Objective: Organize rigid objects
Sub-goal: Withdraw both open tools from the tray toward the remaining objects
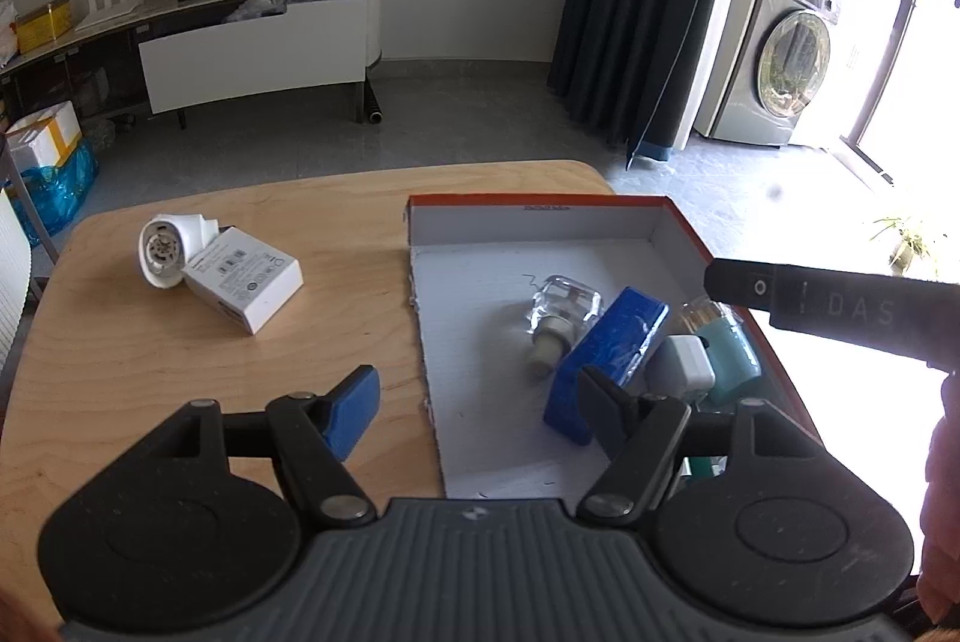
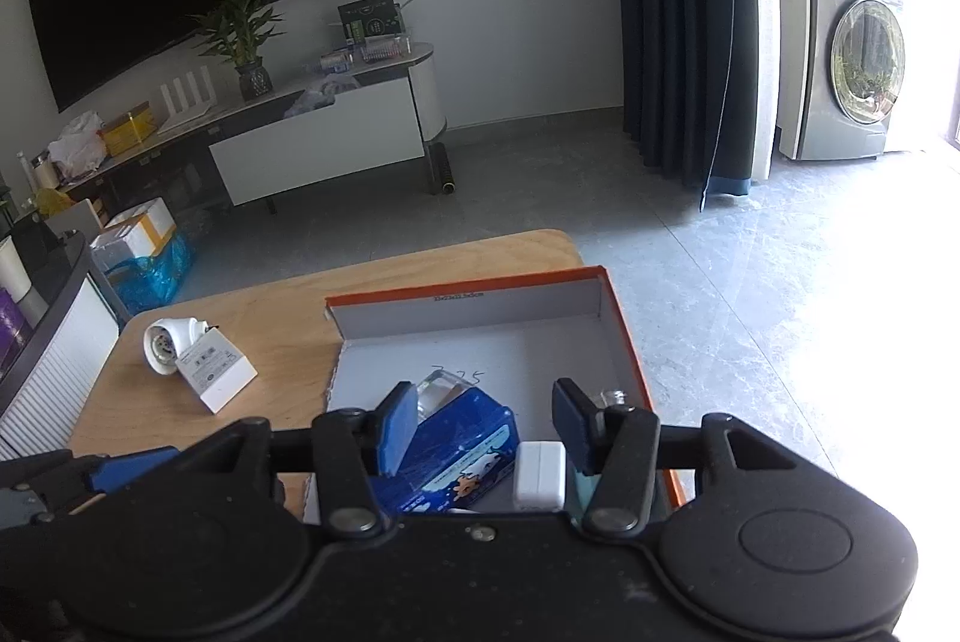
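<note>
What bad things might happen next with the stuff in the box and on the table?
1. The glass bottle lies on its side in the box, against the blue tin. Dropping something hard beside it might crack it.
2. The white camera leans on the white charger box; lifting one may roll the other toward the table edge.
3. The near right corner is crowded around the white plug, so the right gripper might knock things.

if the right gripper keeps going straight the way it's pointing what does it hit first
Most likely the white plug, which lies between and just below the open right gripper fingers, beside the blue box in the tray. Depth is unclear, so the tray floor may come first.
</note>
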Demonstrator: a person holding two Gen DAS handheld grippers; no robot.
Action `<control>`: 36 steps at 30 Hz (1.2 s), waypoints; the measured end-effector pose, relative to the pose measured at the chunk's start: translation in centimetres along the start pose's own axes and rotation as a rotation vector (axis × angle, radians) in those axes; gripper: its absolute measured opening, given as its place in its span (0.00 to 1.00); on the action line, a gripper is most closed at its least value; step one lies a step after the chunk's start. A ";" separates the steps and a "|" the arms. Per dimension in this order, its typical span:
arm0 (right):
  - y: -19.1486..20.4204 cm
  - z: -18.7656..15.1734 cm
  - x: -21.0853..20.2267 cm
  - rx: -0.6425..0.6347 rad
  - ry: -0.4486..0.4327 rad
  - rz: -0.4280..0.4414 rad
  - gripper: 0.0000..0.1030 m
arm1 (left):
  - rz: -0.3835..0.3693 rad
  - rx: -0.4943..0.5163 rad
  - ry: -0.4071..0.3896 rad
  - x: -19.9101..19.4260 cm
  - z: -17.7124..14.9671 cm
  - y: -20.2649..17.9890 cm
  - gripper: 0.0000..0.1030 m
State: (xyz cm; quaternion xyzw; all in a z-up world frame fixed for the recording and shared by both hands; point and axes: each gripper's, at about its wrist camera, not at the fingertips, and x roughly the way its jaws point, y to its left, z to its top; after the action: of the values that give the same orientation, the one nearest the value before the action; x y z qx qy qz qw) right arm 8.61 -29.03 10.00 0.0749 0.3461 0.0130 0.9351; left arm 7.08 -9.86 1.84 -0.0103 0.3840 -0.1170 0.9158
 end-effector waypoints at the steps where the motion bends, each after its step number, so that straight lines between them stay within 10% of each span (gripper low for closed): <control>1: 0.4 -0.1 0.2 -0.005 0.005 0.004 0.60 | 0.010 -0.007 -0.001 -0.1 0.0 0.5 0.71; 36: 12.5 -0.7 5.0 -0.179 0.099 0.162 0.62 | 0.129 -0.133 -0.025 -1.1 0.5 11.7 0.71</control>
State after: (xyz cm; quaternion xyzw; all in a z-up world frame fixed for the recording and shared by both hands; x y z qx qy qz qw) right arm 12.31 -16.24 8.12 0.0180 0.3823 0.1229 0.9157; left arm 9.12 1.71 1.65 -0.0478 0.3793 -0.0316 0.9235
